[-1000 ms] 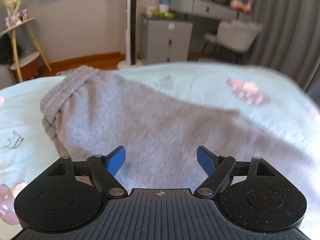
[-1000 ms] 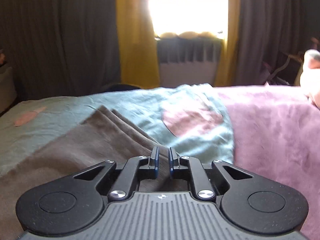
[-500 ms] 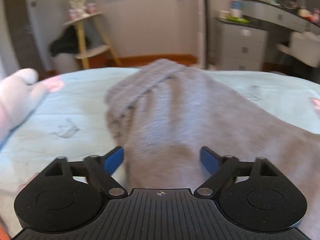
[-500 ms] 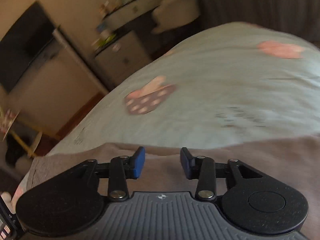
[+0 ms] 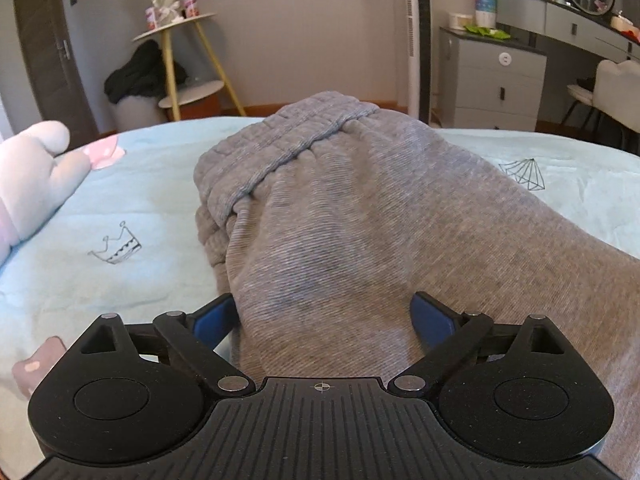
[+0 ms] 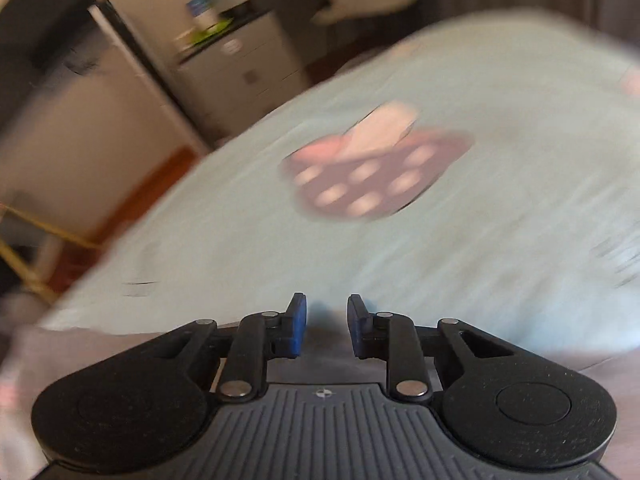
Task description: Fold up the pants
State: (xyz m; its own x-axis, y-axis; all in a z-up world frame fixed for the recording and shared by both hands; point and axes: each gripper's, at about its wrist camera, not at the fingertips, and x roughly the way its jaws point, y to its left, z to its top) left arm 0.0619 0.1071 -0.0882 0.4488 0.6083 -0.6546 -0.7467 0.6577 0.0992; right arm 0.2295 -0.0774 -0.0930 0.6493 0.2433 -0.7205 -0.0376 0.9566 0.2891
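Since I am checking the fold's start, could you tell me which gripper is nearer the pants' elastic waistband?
Left. The left gripper straddles the pants just below the waistband; the right gripper shows no waistband, only bedsheet ahead.

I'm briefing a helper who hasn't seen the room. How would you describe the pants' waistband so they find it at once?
On the pale blue bed lie grey pants. The waistband is their far end, toward the yellow-legged shelf. Its thick puckered ribbing sets it apart from the smooth fabric nearer the left gripper.
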